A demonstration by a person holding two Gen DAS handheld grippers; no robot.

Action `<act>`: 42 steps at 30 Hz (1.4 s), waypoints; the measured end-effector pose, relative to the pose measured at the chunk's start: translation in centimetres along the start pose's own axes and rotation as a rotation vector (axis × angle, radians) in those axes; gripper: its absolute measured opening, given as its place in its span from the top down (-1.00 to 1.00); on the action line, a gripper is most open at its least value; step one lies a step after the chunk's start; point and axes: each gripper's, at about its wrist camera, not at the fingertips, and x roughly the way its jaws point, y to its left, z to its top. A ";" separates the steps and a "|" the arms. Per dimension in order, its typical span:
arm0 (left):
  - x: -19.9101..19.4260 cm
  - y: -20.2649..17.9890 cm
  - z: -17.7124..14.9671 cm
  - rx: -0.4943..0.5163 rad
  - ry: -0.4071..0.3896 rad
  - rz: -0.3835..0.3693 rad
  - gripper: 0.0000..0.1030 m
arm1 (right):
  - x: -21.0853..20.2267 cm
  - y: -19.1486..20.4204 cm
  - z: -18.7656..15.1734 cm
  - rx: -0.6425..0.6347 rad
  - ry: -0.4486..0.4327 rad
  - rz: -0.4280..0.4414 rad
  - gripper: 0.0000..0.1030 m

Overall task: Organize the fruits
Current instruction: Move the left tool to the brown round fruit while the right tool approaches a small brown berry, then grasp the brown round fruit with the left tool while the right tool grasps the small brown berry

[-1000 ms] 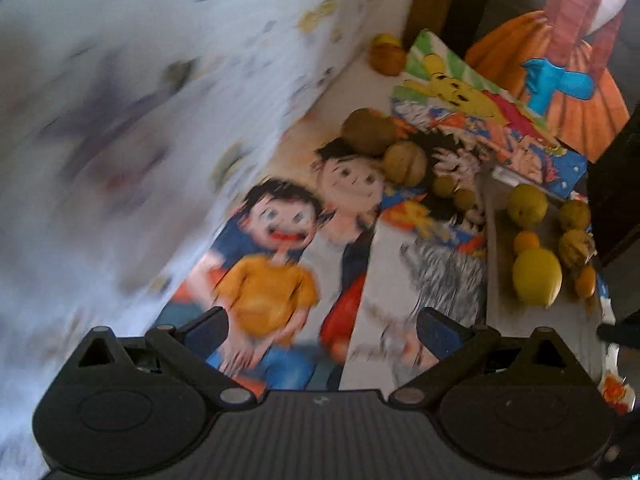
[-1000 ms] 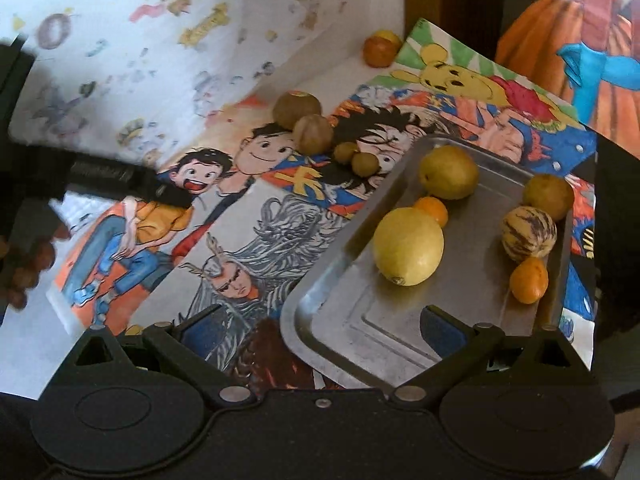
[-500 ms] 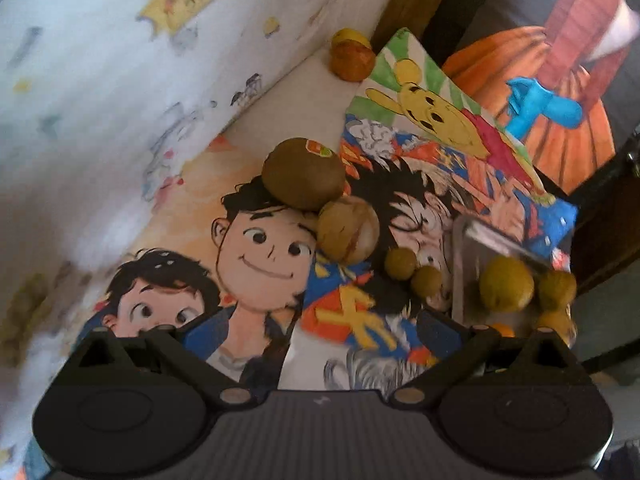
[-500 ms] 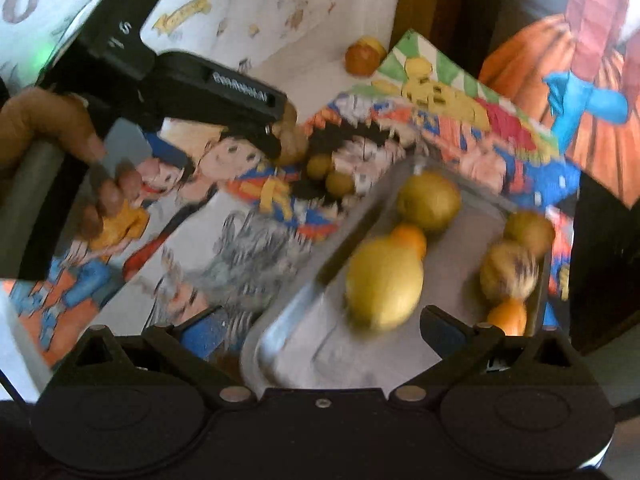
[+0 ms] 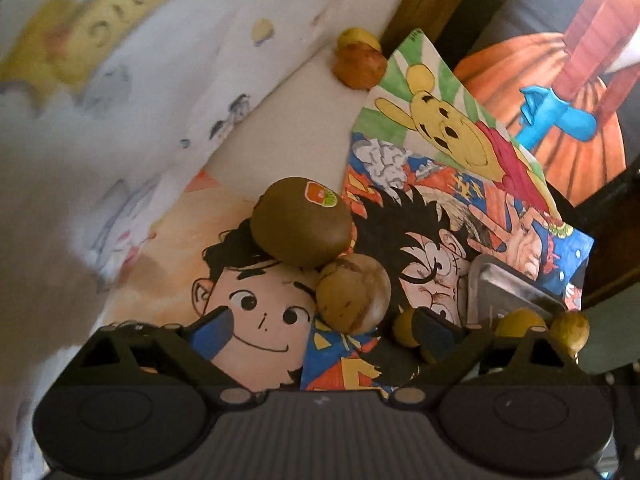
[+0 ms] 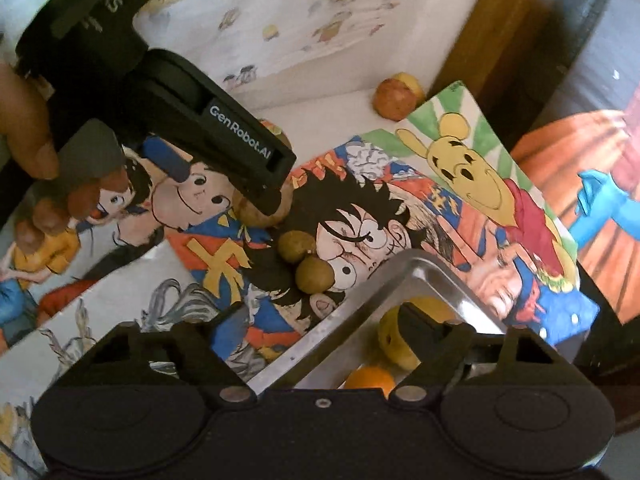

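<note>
While both grippers' jaws, just narrowed yet empty, are lowered, the left gripper [image 5: 324, 326] must be closed around the tan fruit [image 5: 354, 294].

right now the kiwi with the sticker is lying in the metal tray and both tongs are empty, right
Not quite. The kiwi with the sticker lies on the cartoon drawings, outside the metal tray, touching a round tan fruit; the left wrist view shows it. Both the left tongs and right tongs are empty.

kiwi [image 5: 301, 226] | stickered, brown | touching tan round fruit [image 5: 353, 294]
</note>
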 end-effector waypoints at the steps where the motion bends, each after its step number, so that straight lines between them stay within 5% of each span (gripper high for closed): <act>1: 0.3 0.0 0.1 0.012 0.006 -0.008 -0.80 | 0.3 0.1 0.2 -0.009 0.002 0.006 -0.50; 22: 2.6 -1.1 1.5 0.036 0.054 -0.059 0.00 | 4.8 -0.1 2.0 -0.045 0.074 0.053 0.18; 27: 2.7 -1.2 1.8 0.024 0.063 -0.051 0.01 | 5.2 -0.2 2.0 -0.056 0.085 0.067 0.40; 42: 1.6 -1.0 0.6 0.024 0.069 -0.043 0.09 | 1.2 1.0 -0.5 0.096 0.038 0.113 0.42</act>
